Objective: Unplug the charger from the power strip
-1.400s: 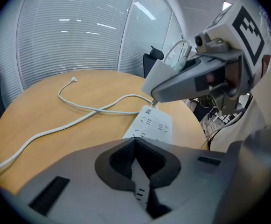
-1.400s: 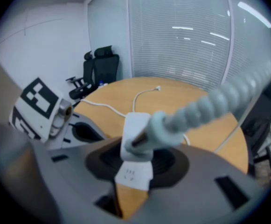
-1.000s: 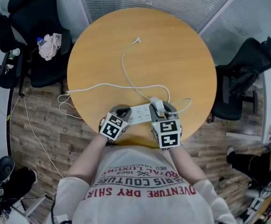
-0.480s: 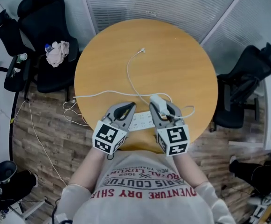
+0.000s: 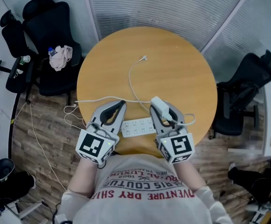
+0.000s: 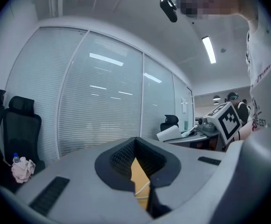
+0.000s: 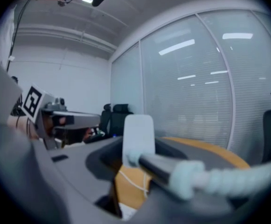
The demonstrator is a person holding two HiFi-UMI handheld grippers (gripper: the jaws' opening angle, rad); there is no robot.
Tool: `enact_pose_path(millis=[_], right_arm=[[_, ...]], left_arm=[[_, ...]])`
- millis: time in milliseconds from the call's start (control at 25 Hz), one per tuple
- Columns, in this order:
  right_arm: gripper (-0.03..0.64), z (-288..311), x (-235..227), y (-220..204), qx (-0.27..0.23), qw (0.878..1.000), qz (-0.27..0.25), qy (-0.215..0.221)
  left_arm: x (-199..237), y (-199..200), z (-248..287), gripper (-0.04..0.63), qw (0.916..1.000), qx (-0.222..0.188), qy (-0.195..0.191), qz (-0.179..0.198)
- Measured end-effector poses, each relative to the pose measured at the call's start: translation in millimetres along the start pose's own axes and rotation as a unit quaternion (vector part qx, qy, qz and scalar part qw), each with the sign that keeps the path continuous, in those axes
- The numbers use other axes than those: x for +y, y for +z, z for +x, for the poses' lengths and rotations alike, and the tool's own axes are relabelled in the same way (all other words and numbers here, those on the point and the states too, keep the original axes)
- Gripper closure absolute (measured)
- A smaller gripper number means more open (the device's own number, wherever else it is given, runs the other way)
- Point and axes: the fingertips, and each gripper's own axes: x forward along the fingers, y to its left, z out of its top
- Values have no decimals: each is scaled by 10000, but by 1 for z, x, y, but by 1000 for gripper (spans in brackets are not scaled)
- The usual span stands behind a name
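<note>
On the round wooden table [image 5: 172, 69] lies the white power strip [image 5: 137, 126], near the front edge, with nothing plugged into it. My right gripper [image 5: 162, 110] is shut on the white charger [image 5: 156, 101], held in the air above the strip's right end. In the right gripper view the charger [image 7: 137, 129] stands upright between the jaws of the right gripper [image 7: 134, 155], and its thick cable [image 7: 210, 178] runs off to the right. My left gripper [image 5: 118, 105] hangs above the strip's left end, shut and holding nothing. In its own view the left gripper [image 6: 136, 146] has its tips together.
The charger's thin cable [image 5: 131, 78] loops across the table to a loose plug [image 5: 144, 58]. The strip's cord [image 5: 86, 100] runs off the left edge to the wooden floor. Black office chairs stand at left [image 5: 42, 27] and right [image 5: 247, 78]; a cloth [image 5: 60, 57] lies on one.
Both grippers have risen from the table. The right one lifted the charger clear of the power strip, and the left one came up off the strip's left end.
</note>
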Motion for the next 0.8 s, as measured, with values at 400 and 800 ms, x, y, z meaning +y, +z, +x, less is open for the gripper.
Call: enact_pose_path(millis=[400, 800], right_arm=[[462, 5, -2, 3, 24, 10000, 11, 62], [462, 6, -6, -8, 178, 9997, 134, 30]], left_arm=[[11, -4, 4, 561, 9998, 13, 146, -128], [10, -11, 9, 561, 9998, 108, 116, -149]])
